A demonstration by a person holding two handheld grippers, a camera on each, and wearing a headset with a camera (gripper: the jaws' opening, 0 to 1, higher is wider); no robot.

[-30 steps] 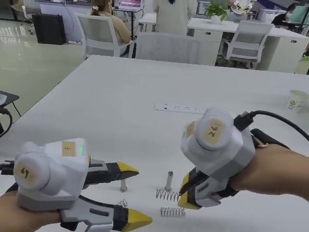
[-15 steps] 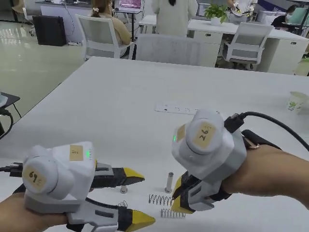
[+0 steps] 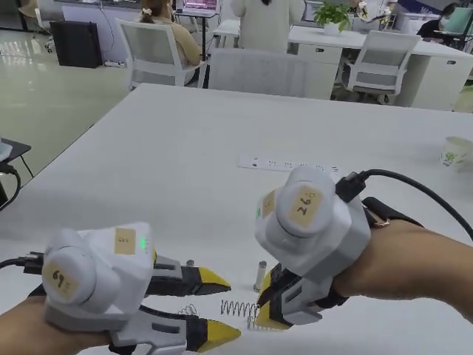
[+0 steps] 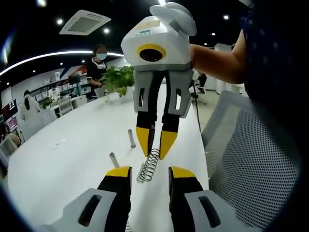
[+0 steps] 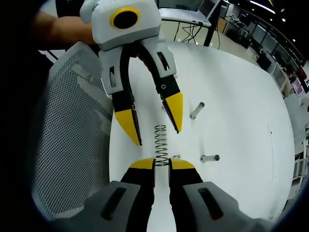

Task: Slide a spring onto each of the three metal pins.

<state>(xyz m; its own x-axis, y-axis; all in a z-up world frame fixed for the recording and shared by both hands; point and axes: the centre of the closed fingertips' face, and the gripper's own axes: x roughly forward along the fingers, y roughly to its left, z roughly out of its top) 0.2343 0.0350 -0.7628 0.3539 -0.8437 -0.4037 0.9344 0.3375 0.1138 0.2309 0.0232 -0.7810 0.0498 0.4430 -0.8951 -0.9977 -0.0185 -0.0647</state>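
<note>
My right gripper (image 3: 260, 314) (image 5: 161, 164) is shut on one end of a thin wire spring (image 3: 236, 308) (image 5: 161, 140). The spring's free end points toward my left gripper. From the left gripper view, the right gripper (image 4: 155, 144) pinches the spring (image 4: 148, 165) just above the white table. My left gripper (image 3: 219, 305) (image 4: 149, 172) is open with nothing between its jaws, level with the spring. Two short metal pins (image 3: 260, 274) (image 3: 190, 262) stand upright close behind both grippers; the same pins (image 4: 131, 138) (image 4: 113, 159) are left of the spring. A second spring (image 3: 188, 310) lies by the left gripper's lower jaw.
A white power strip (image 3: 284, 164) lies mid-table and a paper cup (image 3: 454, 154) sits at the far right edge. Office chairs (image 3: 151, 52) and people stand beyond the far table edge. A grey mesh chair back (image 5: 72, 125) is close to the near edge.
My right gripper has moved left and down over the springs and closed on one. My left gripper has edged right toward it.
</note>
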